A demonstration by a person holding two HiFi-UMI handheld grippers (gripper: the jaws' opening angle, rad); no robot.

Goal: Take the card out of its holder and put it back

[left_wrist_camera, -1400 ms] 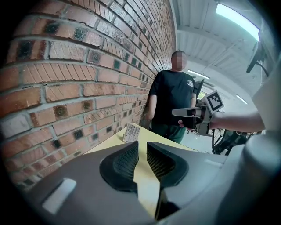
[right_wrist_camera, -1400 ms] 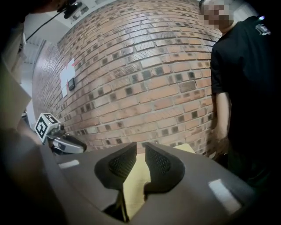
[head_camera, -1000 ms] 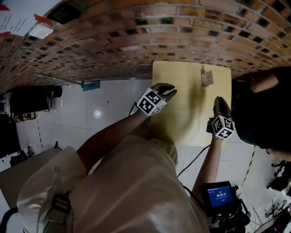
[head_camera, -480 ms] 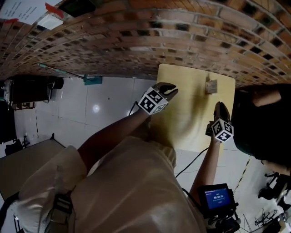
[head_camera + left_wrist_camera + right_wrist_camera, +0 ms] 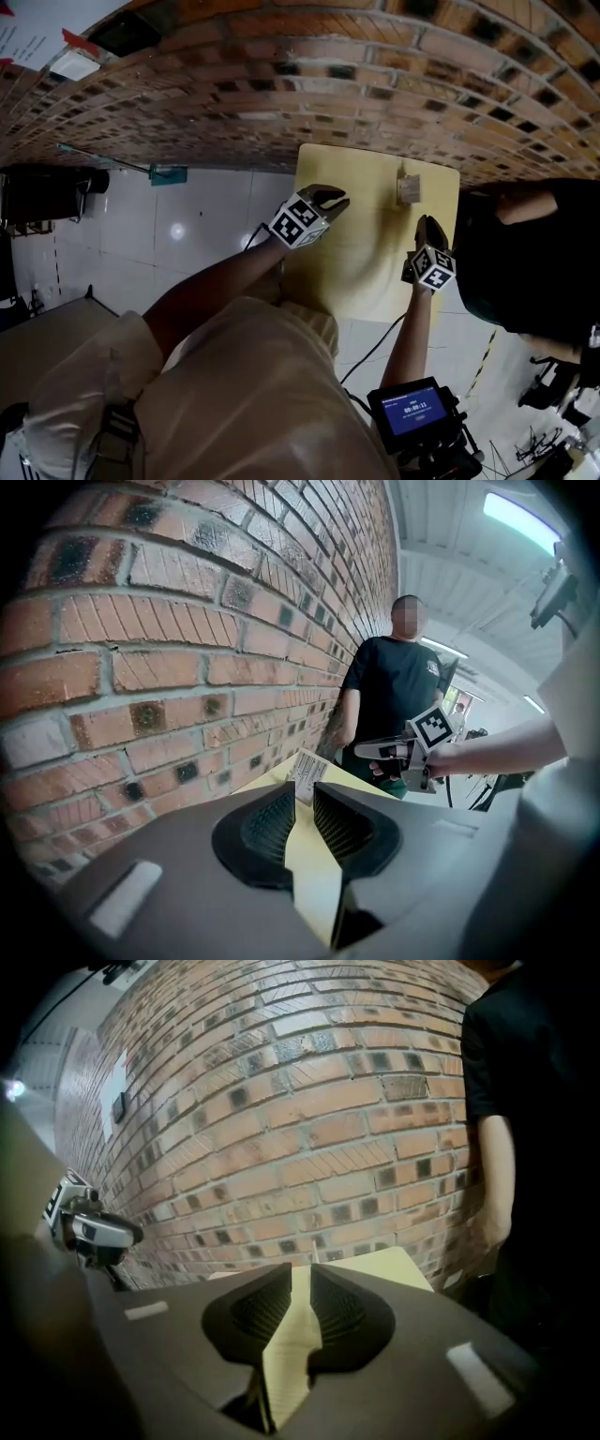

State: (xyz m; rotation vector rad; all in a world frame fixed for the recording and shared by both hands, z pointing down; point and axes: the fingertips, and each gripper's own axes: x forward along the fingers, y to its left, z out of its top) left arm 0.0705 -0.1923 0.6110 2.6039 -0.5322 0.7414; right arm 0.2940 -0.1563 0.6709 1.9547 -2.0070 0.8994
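A white card [image 5: 408,187] stands upright in a small holder at the far end of the yellow table [image 5: 366,253], near the brick wall. In the left gripper view the card [image 5: 307,772] shows just beyond the jaw tips. My left gripper [image 5: 336,198] hovers over the table's left edge, its jaws a narrow gap apart with nothing between them [image 5: 304,794]. My right gripper [image 5: 427,225] hangs just short of the card on the near right. Its jaws [image 5: 301,1274] also stand slightly apart and hold nothing; only the table top shows through the gap.
A brick wall [image 5: 281,94] runs along the table's far side. A person in a black shirt [image 5: 525,253] stands close at the table's right edge. A monitor on a stand [image 5: 412,412] sits low on the near right. White tiled floor [image 5: 197,225] lies to the left.
Both grippers have edged a little nearer the card, the right one also sinking toward the table. The jaws look the same, and the card has stayed in its holder.
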